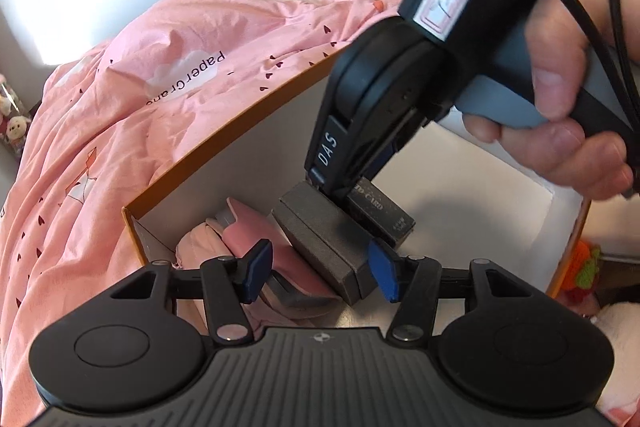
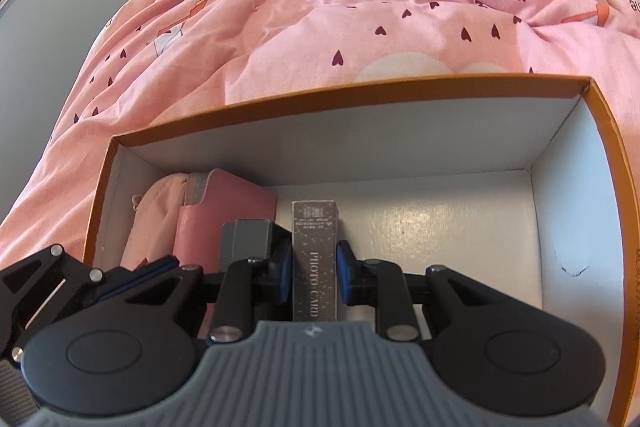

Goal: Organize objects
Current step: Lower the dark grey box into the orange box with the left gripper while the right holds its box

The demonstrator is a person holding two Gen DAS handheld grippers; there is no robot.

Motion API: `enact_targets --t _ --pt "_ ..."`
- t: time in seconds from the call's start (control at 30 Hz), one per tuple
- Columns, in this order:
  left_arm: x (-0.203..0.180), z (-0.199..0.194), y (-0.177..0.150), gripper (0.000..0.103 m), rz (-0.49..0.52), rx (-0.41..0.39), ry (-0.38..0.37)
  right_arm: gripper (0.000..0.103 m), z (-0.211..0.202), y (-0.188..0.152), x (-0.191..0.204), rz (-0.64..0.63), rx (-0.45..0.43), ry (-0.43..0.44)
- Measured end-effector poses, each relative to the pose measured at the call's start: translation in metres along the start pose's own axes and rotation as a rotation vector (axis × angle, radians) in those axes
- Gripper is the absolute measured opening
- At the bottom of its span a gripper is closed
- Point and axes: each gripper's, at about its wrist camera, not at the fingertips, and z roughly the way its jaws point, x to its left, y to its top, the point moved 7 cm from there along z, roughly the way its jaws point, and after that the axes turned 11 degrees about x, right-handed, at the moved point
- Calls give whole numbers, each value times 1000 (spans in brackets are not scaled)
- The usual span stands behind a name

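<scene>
Two grey boxes (image 1: 328, 247), one photo-card box (image 2: 315, 259), one pink case (image 2: 224, 211)

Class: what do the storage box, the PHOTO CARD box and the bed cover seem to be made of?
Storage box: likely cardboard, matt white inside, orange cut rim.
PHOTO CARD box: probably printed card, dark speckled, sharp folded edges.
Bed cover: woven cloth, perhaps cotton, matt pink, creased.
</scene>
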Motion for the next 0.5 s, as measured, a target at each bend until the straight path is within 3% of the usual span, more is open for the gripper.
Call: enact_targets --t 0.5 --pt "14 18 11 54 -14 16 121 25 5 8 4 16 -12 37"
